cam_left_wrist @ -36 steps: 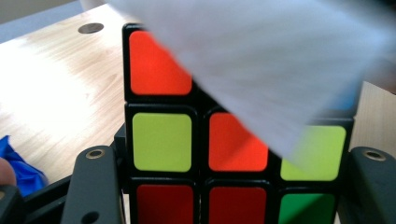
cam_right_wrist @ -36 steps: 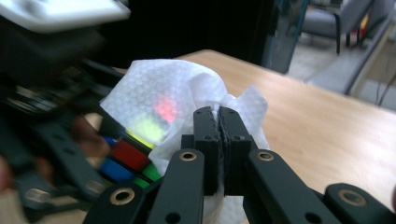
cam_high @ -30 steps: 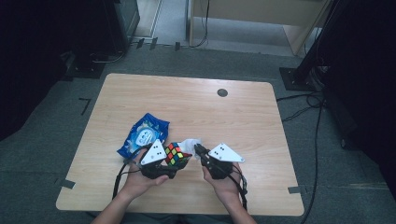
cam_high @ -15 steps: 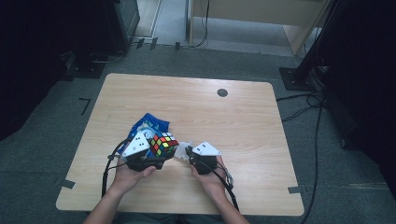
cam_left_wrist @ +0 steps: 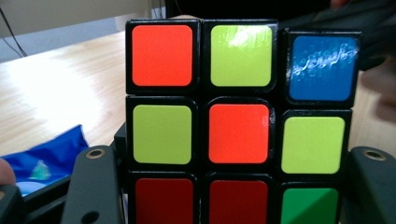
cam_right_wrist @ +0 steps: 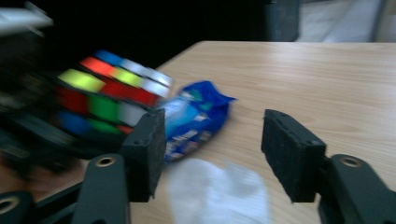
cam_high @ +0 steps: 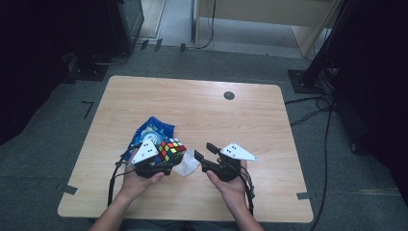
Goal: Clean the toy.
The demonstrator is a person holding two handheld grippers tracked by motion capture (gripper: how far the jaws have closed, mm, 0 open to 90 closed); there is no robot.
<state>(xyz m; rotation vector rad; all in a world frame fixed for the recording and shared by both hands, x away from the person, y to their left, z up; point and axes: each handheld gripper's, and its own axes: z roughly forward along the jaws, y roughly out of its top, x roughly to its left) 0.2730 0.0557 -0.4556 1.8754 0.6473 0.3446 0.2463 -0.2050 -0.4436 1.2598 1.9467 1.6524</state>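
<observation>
Between the left gripper's (cam_high: 166,159) pinching jaws sits the cube (cam_high: 171,149); right gripper's (cam_high: 204,154) jaws just spread, empty.

the puzzle cube (cam_left_wrist: 240,126) stands close up between the two black jaws of the left tongs (cam_left_wrist: 229,186), which rise at its lower left and lower right and press against its sides. its near face reads orange, lime, blue along the top row, lime, orange, lime across the middle, and red, red, green along the bottom. left of the cube lies the pale wooden table (cam_left_wrist: 60,88), and low to the cube's left a blue wrapper (cam_left_wrist: 44,161) rests on it.
</observation>
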